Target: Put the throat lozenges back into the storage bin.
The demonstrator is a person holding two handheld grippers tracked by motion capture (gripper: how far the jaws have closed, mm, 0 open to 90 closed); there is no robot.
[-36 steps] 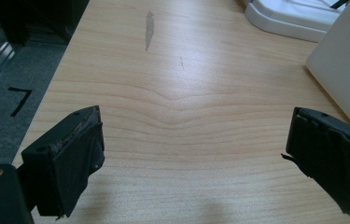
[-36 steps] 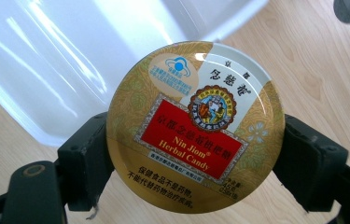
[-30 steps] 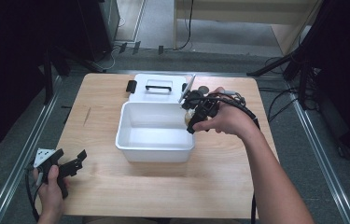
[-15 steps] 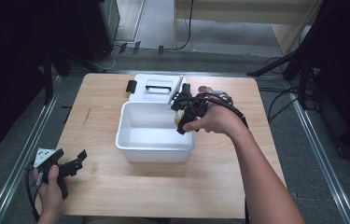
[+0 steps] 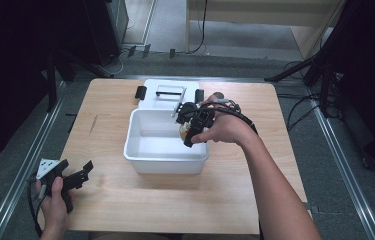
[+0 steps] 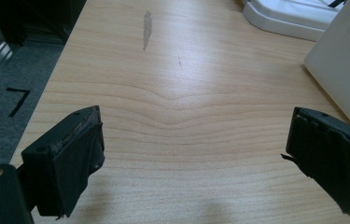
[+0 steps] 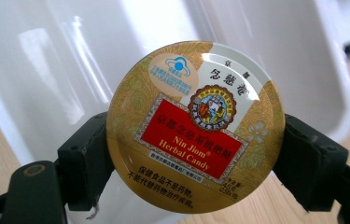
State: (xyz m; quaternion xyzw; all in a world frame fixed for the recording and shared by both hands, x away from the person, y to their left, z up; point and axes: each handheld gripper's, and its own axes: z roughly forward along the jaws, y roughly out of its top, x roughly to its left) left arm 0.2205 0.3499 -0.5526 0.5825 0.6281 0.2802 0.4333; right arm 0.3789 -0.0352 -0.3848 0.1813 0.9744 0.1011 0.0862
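A round gold tin of herbal candy [image 7: 196, 128] is hanging over the near right corner of a white plastic tub [image 5: 140, 157] on a pale wooden bench [image 5: 105, 220], where the right claw [image 5: 189, 131] is clamping it across its rim, one black pad on either side. The tin is looking light and rigid, a thin metal shell with a glossy printed lid that is likely to be slippery under the pads; gripping it edge to edge across the widest part, as here, is probably the surest hold, since a pinch on the flat faces could slide or dent the lid. It is unlikely to break if dropped into the tub, though it would rattle.

The left claw [image 5: 77, 175] is resting released near the front left corner of the bench, its jaws standing wide apart with nothing between them.

The right gripper view is showing the label in full, red panel and medallion included, and both pads pressing on the rim, while the high view is reducing the tin to a pale spot under the hand. The high view, in turn, is giving the layout: the tub in the middle of the bench, a white lid with a handle [image 5: 167, 95] lying just behind it. The left gripper view is offering bare wood grain, a grey smear [image 6: 147, 29] and one white wall of the tub at its right edge
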